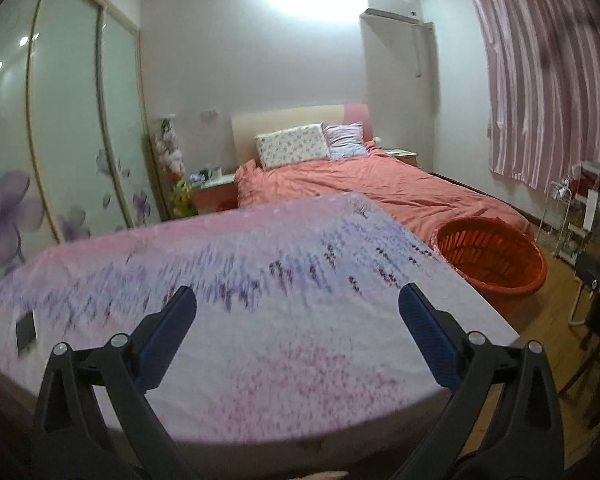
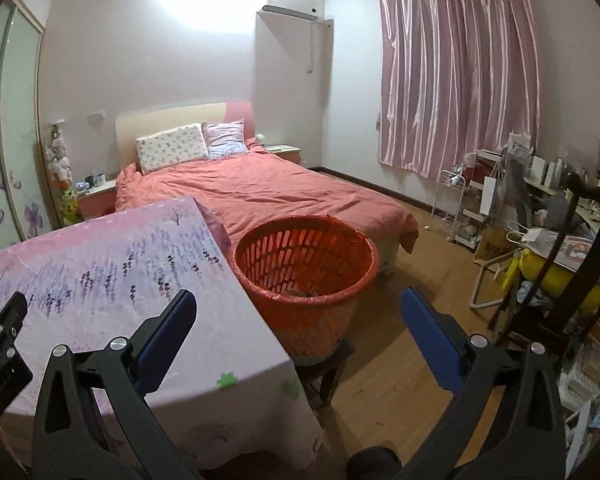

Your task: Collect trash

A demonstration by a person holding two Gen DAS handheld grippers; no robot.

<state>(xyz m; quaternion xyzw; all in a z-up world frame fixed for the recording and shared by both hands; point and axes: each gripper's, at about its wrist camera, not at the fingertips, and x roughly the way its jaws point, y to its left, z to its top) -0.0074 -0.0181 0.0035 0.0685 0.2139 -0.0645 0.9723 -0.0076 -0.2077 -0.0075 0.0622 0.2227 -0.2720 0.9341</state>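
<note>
The orange slatted basket (image 2: 306,276) stands upright, mouth up, just beside the table's (image 2: 220,332) right edge, with what may be scraps inside (dim). Both the left gripper (image 1: 298,308) and right gripper (image 2: 298,312) are spread wide, holding nothing.

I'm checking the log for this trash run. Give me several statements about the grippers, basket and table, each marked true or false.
1. Both the left gripper and the right gripper are open and hold nothing. True.
2. The orange basket stands on the bed. False: it sits on a dark stool beside the table.
3. The curtain is drawn shut. True.
4. The table's cloth is plain white. False: pink with a purple flower print.
</note>
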